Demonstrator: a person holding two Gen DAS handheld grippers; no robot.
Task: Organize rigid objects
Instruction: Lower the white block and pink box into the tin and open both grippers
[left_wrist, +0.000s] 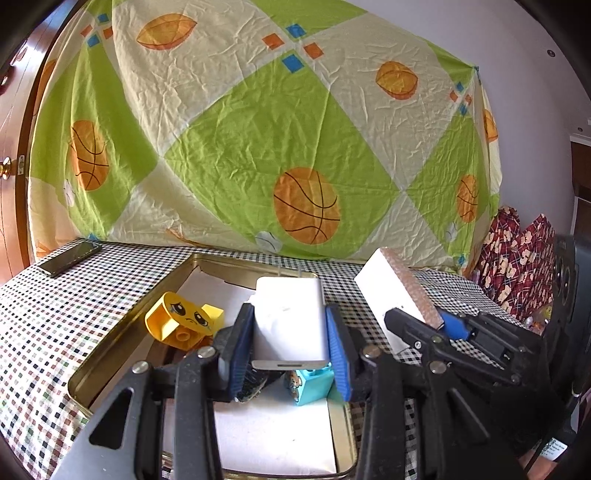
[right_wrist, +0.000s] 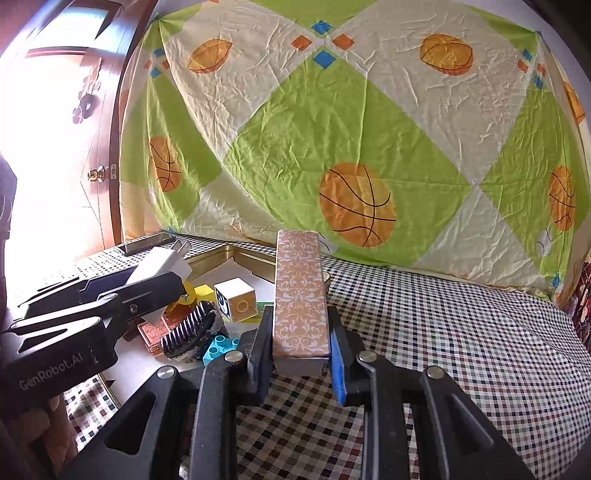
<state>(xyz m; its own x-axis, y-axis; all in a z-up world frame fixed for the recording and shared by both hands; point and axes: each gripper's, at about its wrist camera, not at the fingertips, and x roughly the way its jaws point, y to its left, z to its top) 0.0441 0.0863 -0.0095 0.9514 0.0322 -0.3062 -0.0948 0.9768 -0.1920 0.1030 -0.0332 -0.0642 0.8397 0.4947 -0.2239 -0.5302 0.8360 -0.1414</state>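
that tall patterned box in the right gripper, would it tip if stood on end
Likely yes: the patterned box is long and narrow with a small end face. It looks rigid, keeping straight edges between the right gripper fingers. Its smooth printed faces may slip.

a table covered by a small-checked cloth of black, brown and white squares (right_wrist: 461, 332) carries everything here. a shallow, gold-coloured rectangular metal tin (left_wrist: 110, 347) lies directly on the cloth, with a white sheet lining its floor. well beyond the tin's far left corner, near the cloth's back edge, lies a dark, flat, slab-shaped phone (left_wrist: 68, 258), apart from the tin.
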